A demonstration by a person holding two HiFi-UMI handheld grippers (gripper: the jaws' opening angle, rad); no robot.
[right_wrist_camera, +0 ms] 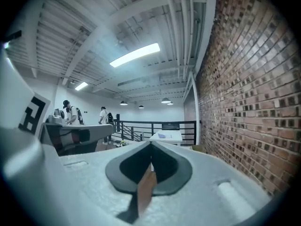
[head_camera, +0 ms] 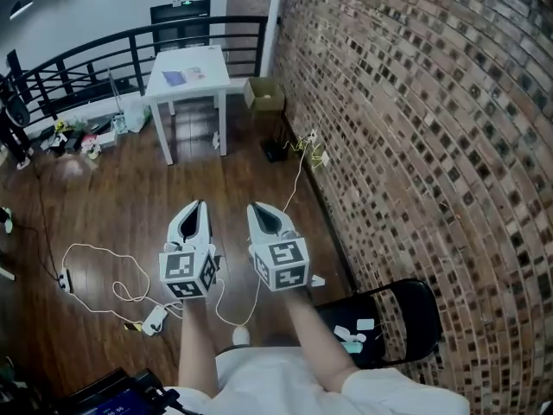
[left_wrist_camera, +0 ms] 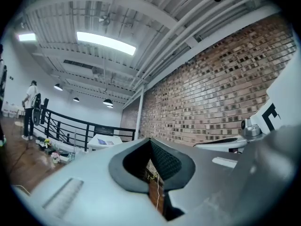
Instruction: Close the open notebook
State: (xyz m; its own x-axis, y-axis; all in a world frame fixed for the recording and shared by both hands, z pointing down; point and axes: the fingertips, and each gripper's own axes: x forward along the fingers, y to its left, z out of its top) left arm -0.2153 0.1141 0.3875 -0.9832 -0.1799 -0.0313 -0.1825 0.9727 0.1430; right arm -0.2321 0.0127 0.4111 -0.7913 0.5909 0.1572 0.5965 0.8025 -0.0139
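Observation:
The open notebook (head_camera: 183, 76) lies on a small white table (head_camera: 207, 86) far ahead, one blue page showing. It is a small patch on the tabletop (right_wrist_camera: 165, 136) in the right gripper view, and the table (left_wrist_camera: 104, 141) shows low at the left in the left gripper view. My left gripper (head_camera: 198, 206) and right gripper (head_camera: 257, 207) are held side by side over the wooden floor, well short of the table. Both point toward it, jaws together, with nothing between them. The left gripper's (left_wrist_camera: 150, 141) and the right gripper's (right_wrist_camera: 151, 144) jaws meet at their tips.
A brick wall (head_camera: 415, 128) runs along the right. A black railing (head_camera: 95, 59) stands behind the table, with a cardboard box (head_camera: 263, 93) beside it. Cables and power strips (head_camera: 151, 318) lie on the floor. A black chair (head_camera: 389, 318) stands at my right. People (right_wrist_camera: 70, 114) stand far off.

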